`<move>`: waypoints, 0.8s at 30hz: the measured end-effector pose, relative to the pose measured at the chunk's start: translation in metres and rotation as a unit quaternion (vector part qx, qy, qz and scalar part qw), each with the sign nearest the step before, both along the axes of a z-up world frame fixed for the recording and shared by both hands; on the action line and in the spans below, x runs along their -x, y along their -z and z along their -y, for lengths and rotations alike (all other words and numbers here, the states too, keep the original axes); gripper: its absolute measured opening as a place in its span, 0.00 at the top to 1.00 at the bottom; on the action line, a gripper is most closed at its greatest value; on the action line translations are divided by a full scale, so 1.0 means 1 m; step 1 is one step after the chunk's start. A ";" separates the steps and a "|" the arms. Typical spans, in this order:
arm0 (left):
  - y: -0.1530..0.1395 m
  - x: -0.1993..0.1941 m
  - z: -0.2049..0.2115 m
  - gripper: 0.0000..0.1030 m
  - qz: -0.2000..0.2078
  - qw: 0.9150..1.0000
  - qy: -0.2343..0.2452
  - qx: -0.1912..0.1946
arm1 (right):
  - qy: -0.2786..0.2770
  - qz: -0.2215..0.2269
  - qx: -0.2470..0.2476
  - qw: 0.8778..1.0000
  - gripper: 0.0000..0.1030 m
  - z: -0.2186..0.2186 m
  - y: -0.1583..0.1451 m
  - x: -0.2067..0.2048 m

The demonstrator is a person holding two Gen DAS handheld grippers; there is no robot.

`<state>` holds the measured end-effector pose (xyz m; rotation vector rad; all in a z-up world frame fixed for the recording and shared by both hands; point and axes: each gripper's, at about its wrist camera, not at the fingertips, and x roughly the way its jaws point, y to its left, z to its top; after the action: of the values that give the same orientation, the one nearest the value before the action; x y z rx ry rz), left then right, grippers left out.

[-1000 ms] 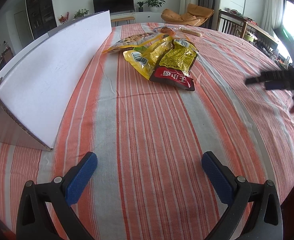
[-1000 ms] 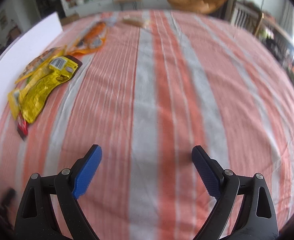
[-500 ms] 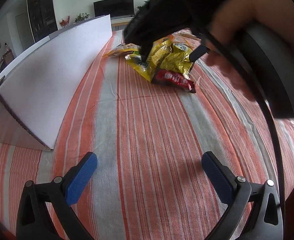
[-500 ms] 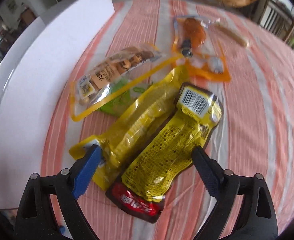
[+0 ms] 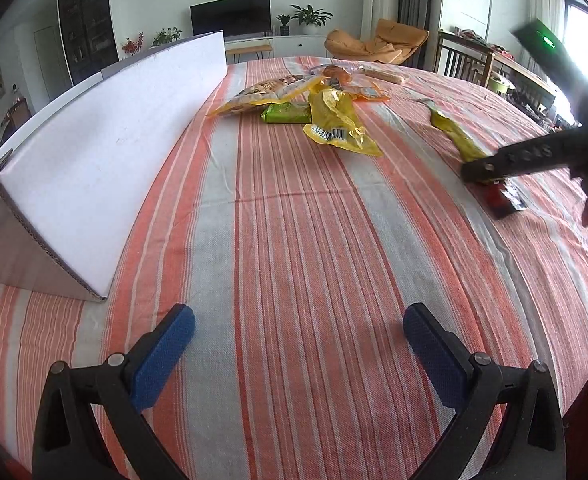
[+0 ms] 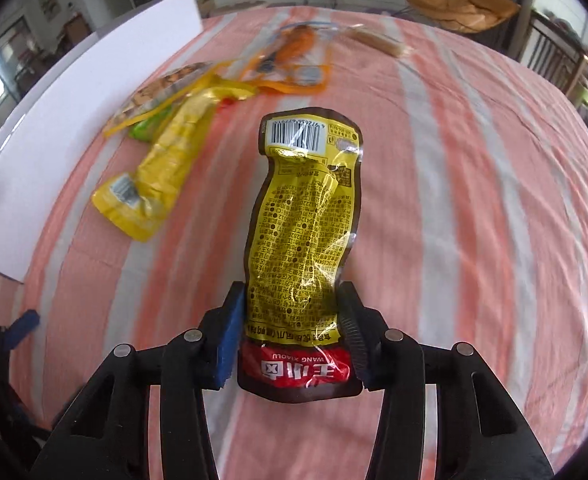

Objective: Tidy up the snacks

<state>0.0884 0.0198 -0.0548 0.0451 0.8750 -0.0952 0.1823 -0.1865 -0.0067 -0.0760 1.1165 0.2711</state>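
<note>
My right gripper (image 6: 294, 312) is shut on a yellow snack packet with a red and brown bottom (image 6: 305, 224), gripping its sides near the lower end above the striped tablecloth. It also shows in the left wrist view (image 5: 459, 140), held at the right side of the table by the right gripper (image 5: 489, 174). My left gripper (image 5: 297, 344) is open and empty over the near middle of the table. The other snacks lie in a loose pile at the far middle: a long yellow packet (image 5: 335, 122), a green packet (image 5: 284, 114), a clear yellow-edged bag (image 5: 262, 94) and an orange packet (image 6: 294, 56).
A long white cardboard panel (image 5: 106, 152) stands tilted along the table's left side. A beige bar-shaped snack (image 5: 385, 76) lies at the far end. Chairs and a wooden rail stand past the far right edge of the table.
My right gripper closed on the yellow and red packet, lifted it out of the pile and carried it to the right. The left gripper has stayed in place, open.
</note>
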 end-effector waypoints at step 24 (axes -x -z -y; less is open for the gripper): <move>0.000 0.001 -0.001 0.00 0.001 1.000 -0.001 0.000 | -0.012 0.101 0.005 0.995 0.08 0.033 0.024 0.003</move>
<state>0.0873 0.0206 -0.0551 0.0448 0.8737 -0.0923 0.1796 -0.2195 -0.0308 -0.1228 0.9170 0.2742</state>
